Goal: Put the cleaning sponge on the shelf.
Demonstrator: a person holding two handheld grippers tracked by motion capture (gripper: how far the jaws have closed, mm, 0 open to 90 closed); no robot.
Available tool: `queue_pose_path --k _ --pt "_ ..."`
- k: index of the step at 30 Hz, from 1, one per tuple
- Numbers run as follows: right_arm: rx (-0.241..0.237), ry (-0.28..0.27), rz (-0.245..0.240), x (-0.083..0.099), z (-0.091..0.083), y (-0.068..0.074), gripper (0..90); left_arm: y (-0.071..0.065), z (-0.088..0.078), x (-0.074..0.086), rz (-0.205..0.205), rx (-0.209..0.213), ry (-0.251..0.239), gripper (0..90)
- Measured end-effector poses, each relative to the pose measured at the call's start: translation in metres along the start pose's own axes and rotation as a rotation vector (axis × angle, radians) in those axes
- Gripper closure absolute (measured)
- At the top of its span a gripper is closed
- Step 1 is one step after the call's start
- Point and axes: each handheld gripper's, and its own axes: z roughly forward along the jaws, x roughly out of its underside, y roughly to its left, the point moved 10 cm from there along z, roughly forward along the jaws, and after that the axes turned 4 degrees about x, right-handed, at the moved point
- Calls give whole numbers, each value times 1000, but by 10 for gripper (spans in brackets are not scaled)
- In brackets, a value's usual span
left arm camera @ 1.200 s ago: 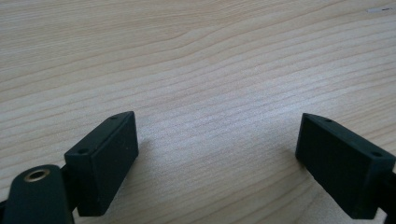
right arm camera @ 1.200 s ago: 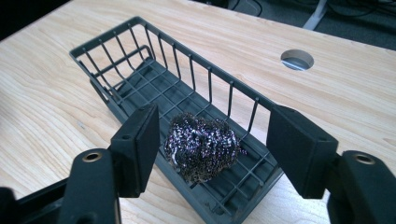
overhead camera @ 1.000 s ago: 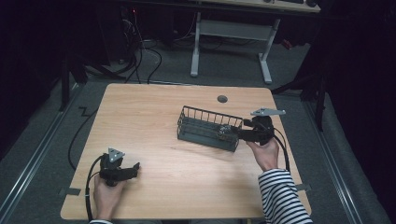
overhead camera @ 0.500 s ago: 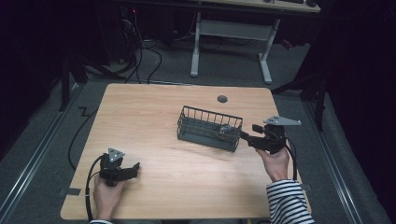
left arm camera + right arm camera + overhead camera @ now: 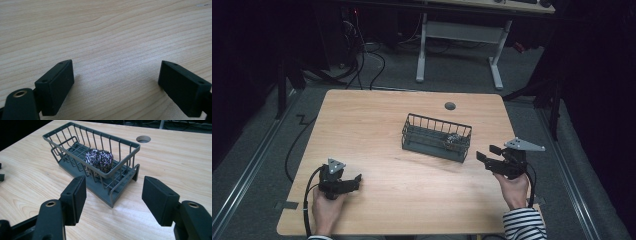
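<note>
The scrubbing ball (image 5: 99, 160) already lies inside the wire basket (image 5: 435, 137), at its end toward the bench's (image 5: 377, 120) right edge; the putting-in looks done, with only clearing away left. The right gripper (image 5: 488, 154) is apart from the basket, near the right edge, jaws released about halfway and empty. The left gripper (image 5: 353, 180) rests by the front left corner, jaws spread wide over bare wood, grasping nothing.

Dark grey wire basket (image 5: 435, 137) sits mid wooden table (image 5: 377, 120), steel scrubber (image 5: 452, 140) inside, right gripper (image 5: 486, 154) just beside it.
</note>
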Motion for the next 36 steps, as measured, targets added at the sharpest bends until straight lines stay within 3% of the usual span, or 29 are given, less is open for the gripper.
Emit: queue_pose_path --k 5,19,36 --pt "9 2 -10 12 3 2 352 -1 0 0 5 5 0 138" --pt "-24 30 27 42 15 10 351 -2 0 0 5 8 -1 142" --pt "-34 60 43 66 36 17 355 -2 0 0 6 7 -1 142"
